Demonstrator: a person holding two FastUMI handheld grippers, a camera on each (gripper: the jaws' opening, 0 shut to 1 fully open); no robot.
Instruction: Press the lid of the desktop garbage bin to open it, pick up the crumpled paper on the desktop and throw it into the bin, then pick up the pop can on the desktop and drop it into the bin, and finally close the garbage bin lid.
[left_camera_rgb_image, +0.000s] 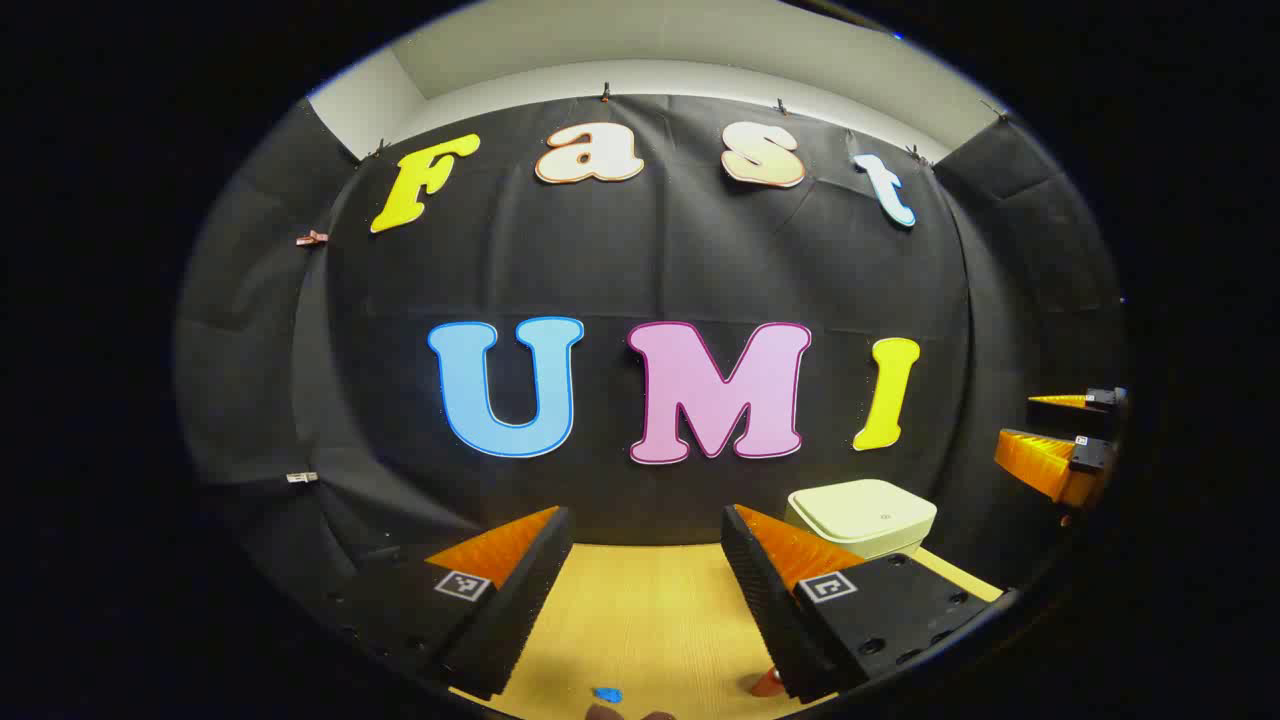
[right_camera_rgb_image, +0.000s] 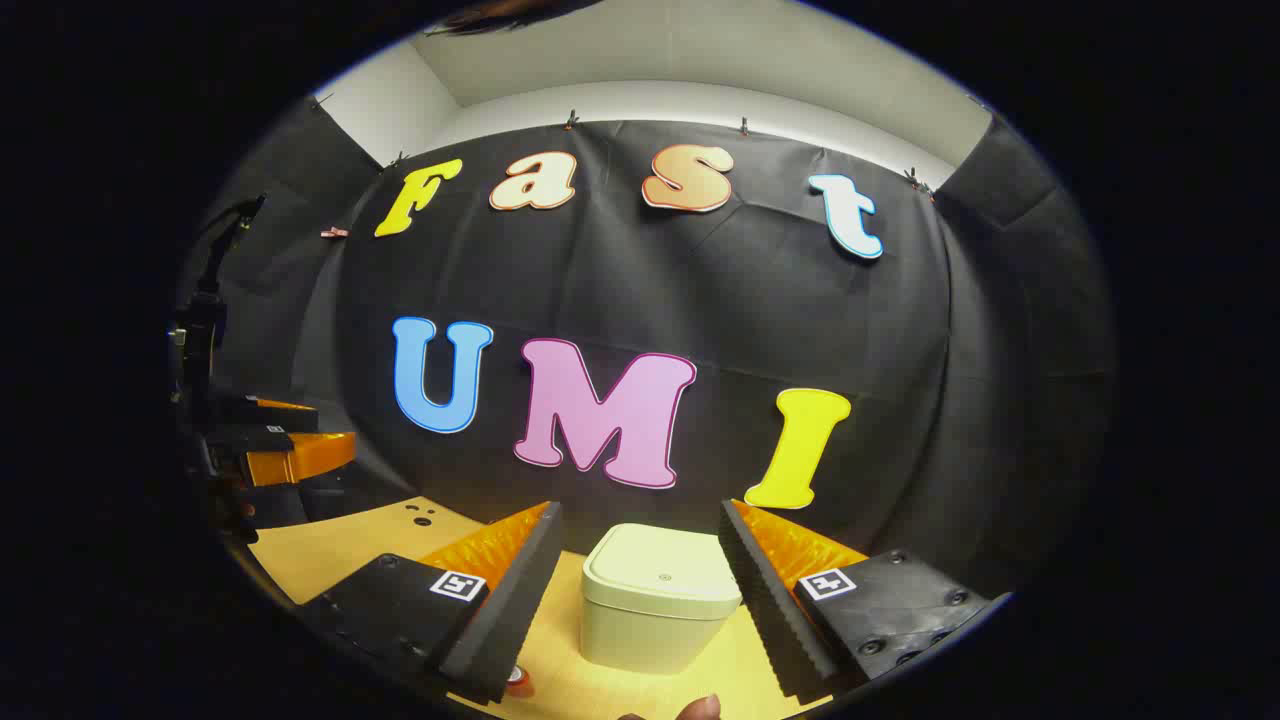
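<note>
Black cloth is hung behind a yellow wooden surface (left_camera_rgb_image: 640, 610). In the left gripper view, the left gripper (left_camera_rgb_image: 645, 560) is held at the bottom centre with its fingers apart and nothing between them; the garbage bin (left_camera_rgb_image: 862, 515), lid closed, is seen at the lower right, and the right gripper (left_camera_rgb_image: 1060, 440) at the right edge. In the right gripper view, the right gripper (right_camera_rgb_image: 640, 560) is held with fingers apart, the closed bin (right_camera_rgb_image: 660, 610) being framed between them without contact. The left gripper (right_camera_rgb_image: 290, 440) is seen at the left edge.
</note>
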